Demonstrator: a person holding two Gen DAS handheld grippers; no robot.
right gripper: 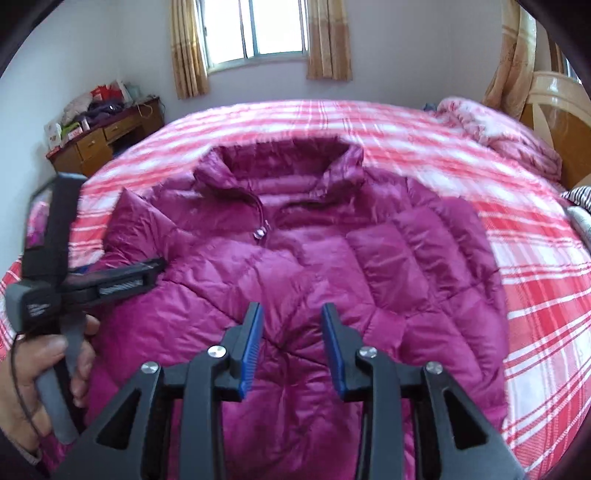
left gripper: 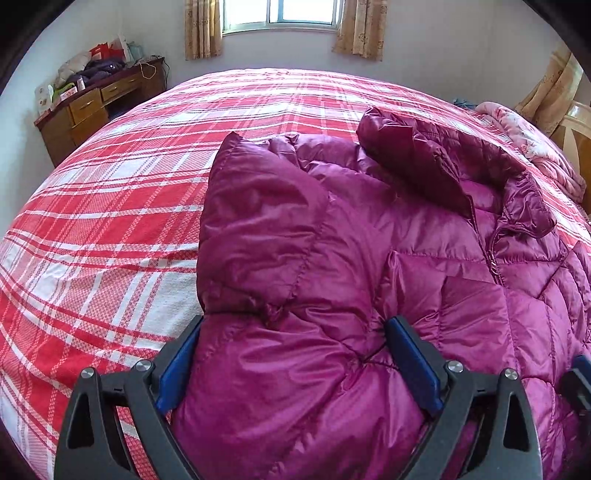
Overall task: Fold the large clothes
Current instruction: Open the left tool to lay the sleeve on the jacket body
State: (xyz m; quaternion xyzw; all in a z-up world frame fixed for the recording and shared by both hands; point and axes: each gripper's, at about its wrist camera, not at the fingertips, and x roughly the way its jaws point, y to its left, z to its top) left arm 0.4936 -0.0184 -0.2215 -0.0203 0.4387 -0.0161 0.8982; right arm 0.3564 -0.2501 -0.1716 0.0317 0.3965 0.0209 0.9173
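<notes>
A magenta quilted down jacket point(right gripper: 303, 266) lies front-up on a bed covered with a red-and-white plaid sheet point(left gripper: 110, 229), its stand-up collar point(right gripper: 280, 158) toward the window point(right gripper: 273, 29) and its zip pull point(right gripper: 260, 233) lying just below the collar. In the right wrist view both sleeves are folded in over the chest, one from each side. The left claw point(left gripper: 295, 332) stands spread wide, its blue-padded fingers point(left gripper: 410, 354) on either side of a puffy bulge of the jacket near the folded sleeve point(left gripper: 258, 229); the fabric fills the gap between them, but the pads do not look pressed into it, so nothing seems to be gripped. The right claw point(right gripper: 291, 328) hangs over the lower middle of the jacket with its fingers partly apart and only air between them, holding nothing. In the right wrist view a person's hand point(right gripper: 40, 373) grips the grey handle of the left tool at the left edge of the picture, beside the jacket's side. A rumpled pink floral quilt point(right gripper: 491, 129) sits near the wooden headboard point(right gripper: 554, 110) on the right, well apart from the jacket. A brown wooden desk point(left gripper: 92, 107) stacked with clothes and boxes stands in the far left corner, and tan curtains point(right gripper: 328, 40) frame the window.
</notes>
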